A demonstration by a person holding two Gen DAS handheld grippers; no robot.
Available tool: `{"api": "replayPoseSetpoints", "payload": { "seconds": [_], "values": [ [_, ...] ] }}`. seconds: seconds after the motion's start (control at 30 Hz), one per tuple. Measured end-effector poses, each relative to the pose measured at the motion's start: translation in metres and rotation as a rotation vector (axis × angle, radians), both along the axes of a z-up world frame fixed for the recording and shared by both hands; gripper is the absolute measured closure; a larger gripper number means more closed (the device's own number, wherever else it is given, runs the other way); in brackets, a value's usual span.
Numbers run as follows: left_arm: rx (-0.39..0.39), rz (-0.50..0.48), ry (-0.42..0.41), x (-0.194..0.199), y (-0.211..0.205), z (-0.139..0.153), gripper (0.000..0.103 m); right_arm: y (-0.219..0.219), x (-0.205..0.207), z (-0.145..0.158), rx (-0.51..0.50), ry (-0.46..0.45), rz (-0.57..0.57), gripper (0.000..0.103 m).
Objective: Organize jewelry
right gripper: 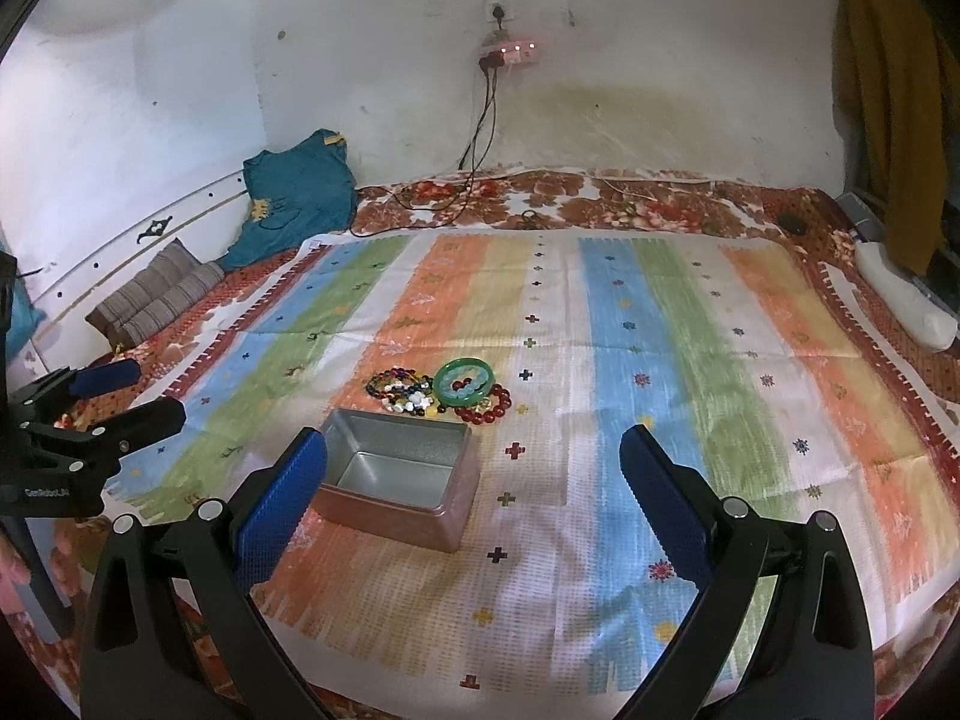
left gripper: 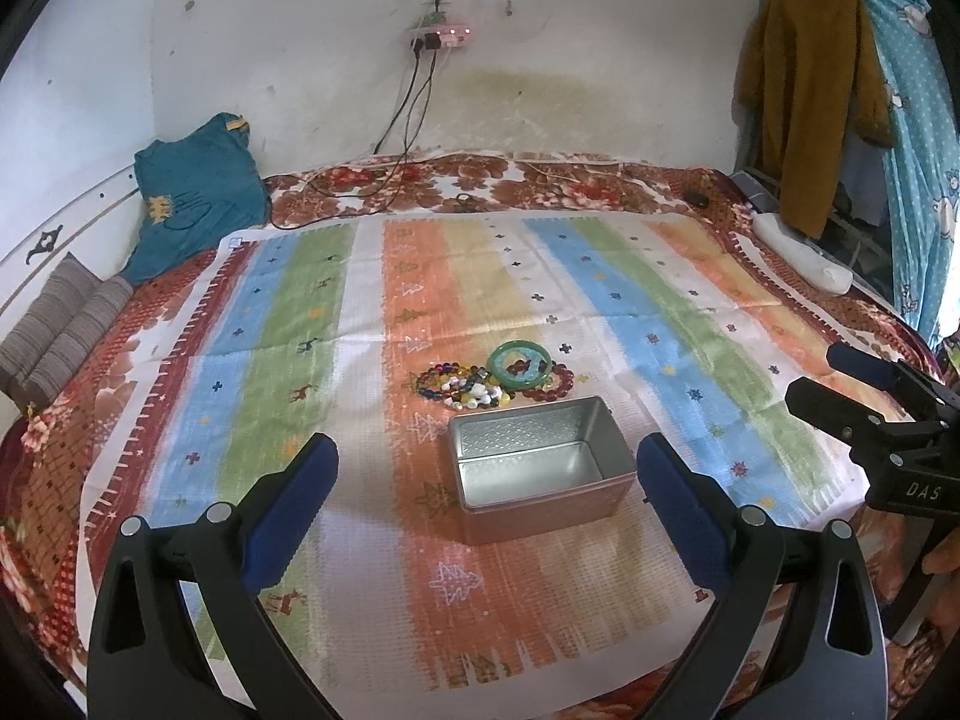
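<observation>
An open metal tin (left gripper: 540, 468) sits empty on a striped cloth (left gripper: 300, 324); it also shows in the right wrist view (right gripper: 399, 480). Just behind it lies a heap of jewelry: a green bangle (left gripper: 519, 365), a dark red bead bracelet (left gripper: 555, 385) and multicoloured beads (left gripper: 462, 387). The same bangle (right gripper: 464, 387), red bracelet (right gripper: 489, 408) and beads (right gripper: 402, 393) show in the right wrist view. My left gripper (left gripper: 486, 468) is open and empty, in front of the tin. My right gripper (right gripper: 474, 462) is open and empty, to the tin's right.
The cloth covers a floral bedspread (left gripper: 480, 177) against a white wall. A teal garment (left gripper: 192, 192) and striped cushions (left gripper: 60, 324) lie at the left. Cables (left gripper: 384, 180) trail from a wall socket. A white roll (left gripper: 804, 261) and hanging clothes (left gripper: 810, 96) are at the right.
</observation>
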State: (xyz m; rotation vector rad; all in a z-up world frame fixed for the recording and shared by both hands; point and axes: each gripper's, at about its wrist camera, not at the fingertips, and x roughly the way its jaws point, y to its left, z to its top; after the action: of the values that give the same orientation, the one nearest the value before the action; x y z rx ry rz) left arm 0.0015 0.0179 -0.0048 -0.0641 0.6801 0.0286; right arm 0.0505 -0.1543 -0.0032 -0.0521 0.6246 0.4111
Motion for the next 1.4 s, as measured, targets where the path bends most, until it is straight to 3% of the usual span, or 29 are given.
{"api": "replayPoseSetpoints", "payload": {
  "seconds": [0.6,1.4],
  "values": [
    [-0.004,0.017,0.005,0.001,0.003,0.002,0.005,-0.004,0.007,-0.001,0.005,0.020,-0.007,0.004],
    [-0.013,0.101,0.085,0.030,0.019,-0.004,0.005,0.011,0.027,0.000,-0.052,0.041,0.009,0.004]
  ]
}}
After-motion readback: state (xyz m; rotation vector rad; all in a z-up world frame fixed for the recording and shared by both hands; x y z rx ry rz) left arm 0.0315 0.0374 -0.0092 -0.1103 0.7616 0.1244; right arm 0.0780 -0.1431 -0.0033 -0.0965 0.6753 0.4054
